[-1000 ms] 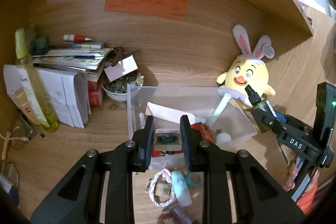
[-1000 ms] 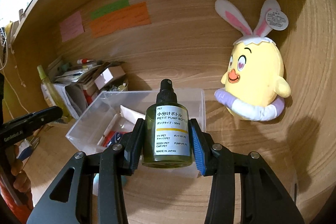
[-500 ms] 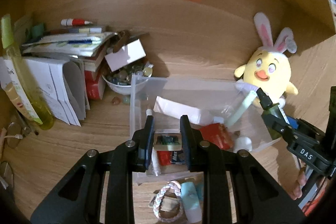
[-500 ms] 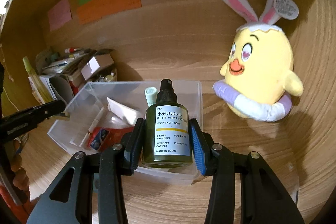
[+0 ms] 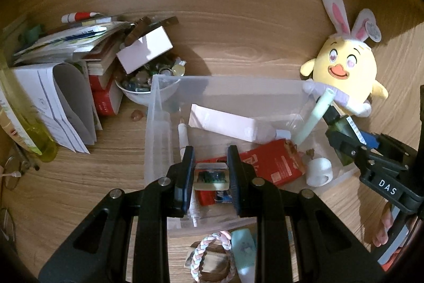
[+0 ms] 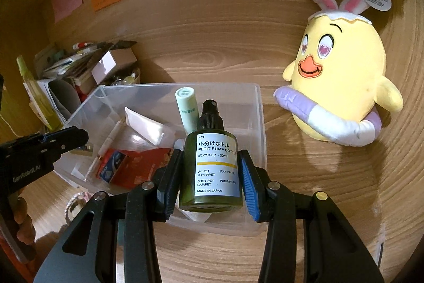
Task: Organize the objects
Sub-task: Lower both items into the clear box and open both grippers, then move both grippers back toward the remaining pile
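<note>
A clear plastic bin (image 5: pixel 156 123) (image 6: pixel 261 118) stands on the wooden desk and holds a white tube (image 5: pixel 225 123), a red packet (image 5: pixel 270 163), a pale green tube (image 6: pixel 186 108) and a pen. My left gripper (image 5: pixel 210 177) is shut on a small clear block with a dark inset (image 5: pixel 211 176), hanging over the bin's near side. My right gripper (image 6: pixel 212 177) is shut on a dark green pump bottle (image 6: pixel 212 171) with a white label, upright over the bin's near right corner. That gripper also shows at the right of the left wrist view (image 5: pixel 344 137).
A yellow plush chick with rabbit ears (image 6: pixel 339 81) leans on the back wall right of the bin. A bowl of stones (image 5: pixel 143 86), a white box, stacked papers and a yellow-green bottle (image 5: pixel 34 139) crowd the left. A braided band (image 5: pixel 212 256) lies in front of the bin.
Both grippers have moved forward and down toward the bin, each keeping its object. The bin and plush now look larger and closer; the bin's contents have not shifted.
</note>
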Available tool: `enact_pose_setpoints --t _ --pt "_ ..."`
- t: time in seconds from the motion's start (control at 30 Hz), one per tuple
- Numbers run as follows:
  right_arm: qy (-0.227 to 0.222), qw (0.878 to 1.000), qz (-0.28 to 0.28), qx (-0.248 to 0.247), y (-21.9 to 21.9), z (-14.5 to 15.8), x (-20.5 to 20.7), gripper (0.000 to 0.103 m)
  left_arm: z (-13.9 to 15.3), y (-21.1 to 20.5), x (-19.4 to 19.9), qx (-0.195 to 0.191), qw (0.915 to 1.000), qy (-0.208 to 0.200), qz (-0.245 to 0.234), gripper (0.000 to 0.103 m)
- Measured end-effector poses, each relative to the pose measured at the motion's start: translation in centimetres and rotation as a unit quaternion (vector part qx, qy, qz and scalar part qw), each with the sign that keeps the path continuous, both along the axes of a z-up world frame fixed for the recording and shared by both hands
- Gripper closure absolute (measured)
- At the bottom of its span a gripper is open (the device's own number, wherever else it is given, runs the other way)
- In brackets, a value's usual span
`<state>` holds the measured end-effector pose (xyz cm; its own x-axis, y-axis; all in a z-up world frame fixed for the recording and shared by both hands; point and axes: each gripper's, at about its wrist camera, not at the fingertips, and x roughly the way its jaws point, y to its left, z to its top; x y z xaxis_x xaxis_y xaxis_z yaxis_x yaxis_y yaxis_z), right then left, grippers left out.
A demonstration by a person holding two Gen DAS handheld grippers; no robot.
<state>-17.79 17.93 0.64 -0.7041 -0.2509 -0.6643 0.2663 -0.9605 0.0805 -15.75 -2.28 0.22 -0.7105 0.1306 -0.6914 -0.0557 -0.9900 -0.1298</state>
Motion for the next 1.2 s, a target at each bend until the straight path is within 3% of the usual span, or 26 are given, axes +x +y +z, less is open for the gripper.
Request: enact_pose_setpoints --t 0.47,0.53,0.67,0.83,0.97,1.03,1.2 --pt "-0.004 0.999 0.004 0.036 -1.5 -0.8 -0.6 0.064 0.0 1.0 0.5 -0.013 0.9997 0.001 -0.022 0.079" --pt "-0.007 0.999 0.006 0.038 -1.6 -0.7 -0.4 0.061 0.1 1.0 0.6 -0.014 0.9997 0.002 -0.022 0.075" --pt "0.003 1.0 0.003 0.03 -1.3 -0.1 0.4 0.043 0.6 1.1 1.0 -0.007 0.9997 0.003 -0.024 0.07" --pt "0.019 1.0 0.009 0.013 -1.1 1.2 2.0 0.04 1.8 1.0 2.2 -0.006 0.9996 0.02 -0.02 0.045" --pt "0.029 0.999 0.018 0.005 -1.2 2.1 3.4 0.034 2.8 1.1 3.2 -0.01 0.9992 0.033 -0.02 0.04" --pt "0.033 0.999 0.024 0.001 -1.4 2.4 4.1 0.032 3.2 1.0 3.8 -0.012 0.999 0.039 -0.018 0.028" --pt "0.041 0.998 0.041 -0.007 -1.9 2.9 5.9 0.03 3.6 0.7 5.6 -0.029 0.9981 0.052 -0.01 0.018"
